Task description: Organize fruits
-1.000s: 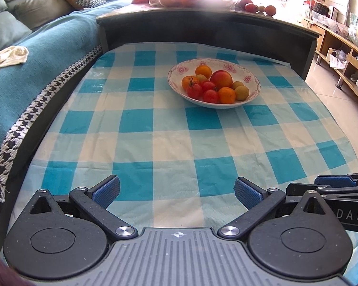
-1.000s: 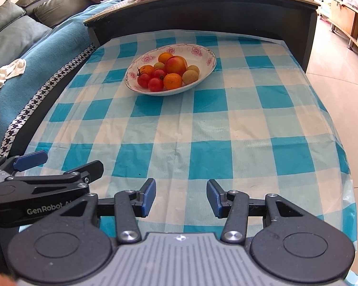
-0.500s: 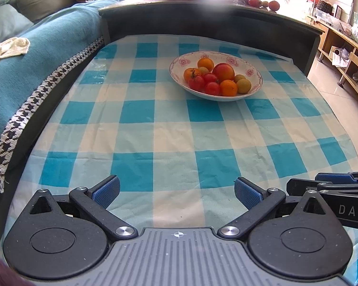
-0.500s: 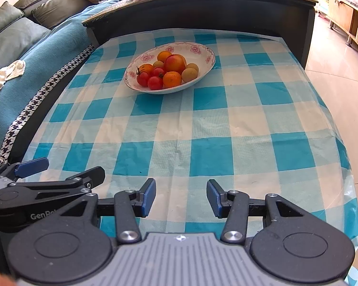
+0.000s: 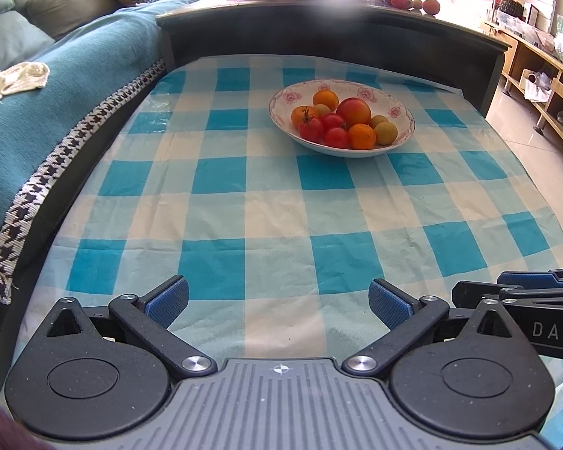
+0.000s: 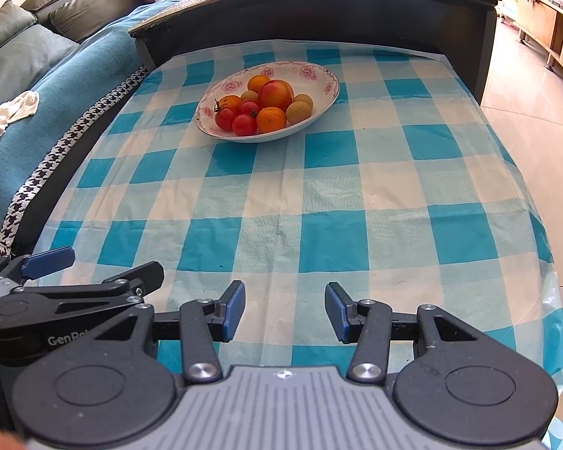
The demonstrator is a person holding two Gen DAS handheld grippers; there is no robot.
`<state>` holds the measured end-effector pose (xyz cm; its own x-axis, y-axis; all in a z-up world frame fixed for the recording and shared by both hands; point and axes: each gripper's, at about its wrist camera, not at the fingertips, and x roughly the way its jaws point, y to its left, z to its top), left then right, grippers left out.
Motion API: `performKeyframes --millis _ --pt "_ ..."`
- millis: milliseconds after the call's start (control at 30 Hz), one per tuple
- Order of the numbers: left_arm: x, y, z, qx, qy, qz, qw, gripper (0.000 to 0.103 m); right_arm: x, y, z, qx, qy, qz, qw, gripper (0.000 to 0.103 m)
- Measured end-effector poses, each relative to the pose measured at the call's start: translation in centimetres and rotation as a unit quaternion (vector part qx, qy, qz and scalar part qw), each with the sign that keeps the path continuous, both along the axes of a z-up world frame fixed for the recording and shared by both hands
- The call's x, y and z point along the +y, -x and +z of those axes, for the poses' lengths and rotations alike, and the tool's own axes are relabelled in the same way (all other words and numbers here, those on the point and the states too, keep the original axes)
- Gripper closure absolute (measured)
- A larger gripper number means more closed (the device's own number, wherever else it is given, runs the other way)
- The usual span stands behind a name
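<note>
Fruits (image 5: 339, 122) lie heaped in the bowl (image 5: 281, 101) at 12 o'clock; cloth (image 5: 281, 206) bare. Left gripper (image 5: 277, 302) and right gripper (image 6: 285, 311) gape, holding nothing: finished, or sorting still ahead.

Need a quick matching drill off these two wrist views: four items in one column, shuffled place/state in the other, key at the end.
Items
1. white floral-rimmed ceramic bowl
2. large red-yellow peach
3. cream crumpled cloth
4. left gripper

Places/states
A. lying on the teal sofa cover
B. open, holding nothing
C. standing on the blue-and-white checked tablecloth, far half
D. sitting in the fruit pile, among oranges and tomatoes

Pairs: 1-C, 2-D, 3-A, 4-B
</note>
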<state>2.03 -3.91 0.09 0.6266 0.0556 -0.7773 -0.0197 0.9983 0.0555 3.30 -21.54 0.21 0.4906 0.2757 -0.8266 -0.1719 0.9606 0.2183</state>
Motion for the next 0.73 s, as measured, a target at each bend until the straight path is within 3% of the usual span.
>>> performKeyframes --millis 733 --pt "-0.23 0.17 -0.05 -0.002 -0.014 0.002 0.9999 0.0 0.15 0.01 -0.02 -0.002 0.0 0.001 1.0 0.055"
